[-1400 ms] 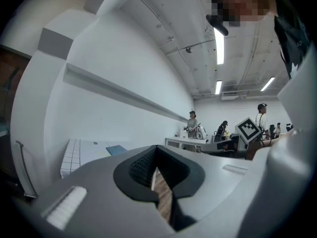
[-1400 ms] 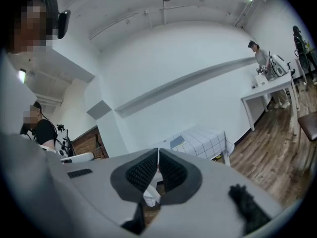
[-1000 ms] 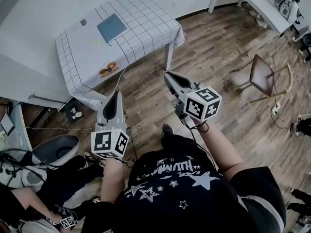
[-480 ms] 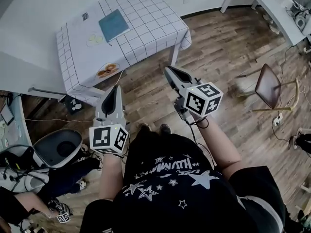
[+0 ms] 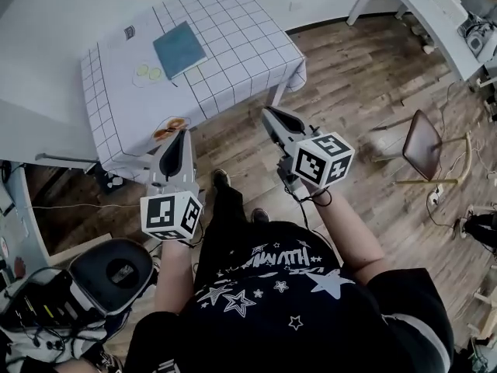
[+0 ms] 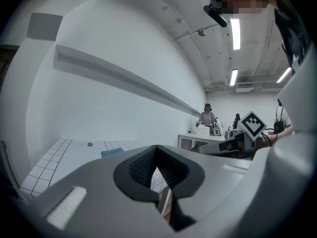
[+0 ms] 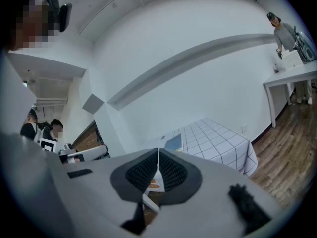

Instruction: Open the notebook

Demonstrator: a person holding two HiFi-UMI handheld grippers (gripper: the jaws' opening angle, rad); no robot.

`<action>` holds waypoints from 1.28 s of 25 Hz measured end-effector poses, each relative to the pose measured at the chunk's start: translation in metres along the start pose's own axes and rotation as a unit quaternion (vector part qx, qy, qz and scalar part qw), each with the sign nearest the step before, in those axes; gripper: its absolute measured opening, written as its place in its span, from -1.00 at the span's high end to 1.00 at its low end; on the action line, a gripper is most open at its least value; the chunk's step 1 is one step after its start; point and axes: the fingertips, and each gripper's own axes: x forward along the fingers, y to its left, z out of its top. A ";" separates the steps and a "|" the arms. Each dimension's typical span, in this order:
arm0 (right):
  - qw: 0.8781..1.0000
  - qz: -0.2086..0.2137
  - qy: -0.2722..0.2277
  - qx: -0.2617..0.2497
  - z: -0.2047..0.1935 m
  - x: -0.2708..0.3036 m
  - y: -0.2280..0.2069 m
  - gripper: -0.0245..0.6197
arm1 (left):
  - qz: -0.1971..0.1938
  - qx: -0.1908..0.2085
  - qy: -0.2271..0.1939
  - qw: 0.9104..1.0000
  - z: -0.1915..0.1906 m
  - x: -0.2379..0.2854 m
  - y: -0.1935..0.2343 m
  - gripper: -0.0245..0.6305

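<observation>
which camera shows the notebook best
The head view. It looks down on the notebook and shows its whole blue cover, closed and flat on the checked table. The left gripper view shows the notebook only as a thin, low sliver. The right gripper view shows it as a small slanted patch.

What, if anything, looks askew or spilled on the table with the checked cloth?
Nothing stands out. The blue notebook lies closed and flat, roughly square with the grid of the tablecloth, and nothing there looks spilled or damaged.
</observation>
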 end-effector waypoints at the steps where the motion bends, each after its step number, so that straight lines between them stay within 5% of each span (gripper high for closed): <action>1: 1.000 -0.003 0.000 -0.002 0.004 0.004 -0.003 0.87 | -0.003 0.003 -0.001 1.000 0.001 0.005 0.001 0.90; 17: 0.999 -0.035 0.008 -0.007 0.047 0.140 -0.041 0.87 | -0.046 0.015 0.024 0.999 -0.011 0.101 0.077 0.90; 23: 0.999 -0.038 0.022 -0.026 0.056 0.188 -0.038 0.87 | -0.062 -0.023 0.029 0.997 -0.020 0.123 0.111 0.90; 32: 0.998 -0.062 0.018 -0.025 0.067 0.201 -0.067 0.87 | -0.092 -0.005 0.072 0.993 -0.047 0.168 0.107 0.90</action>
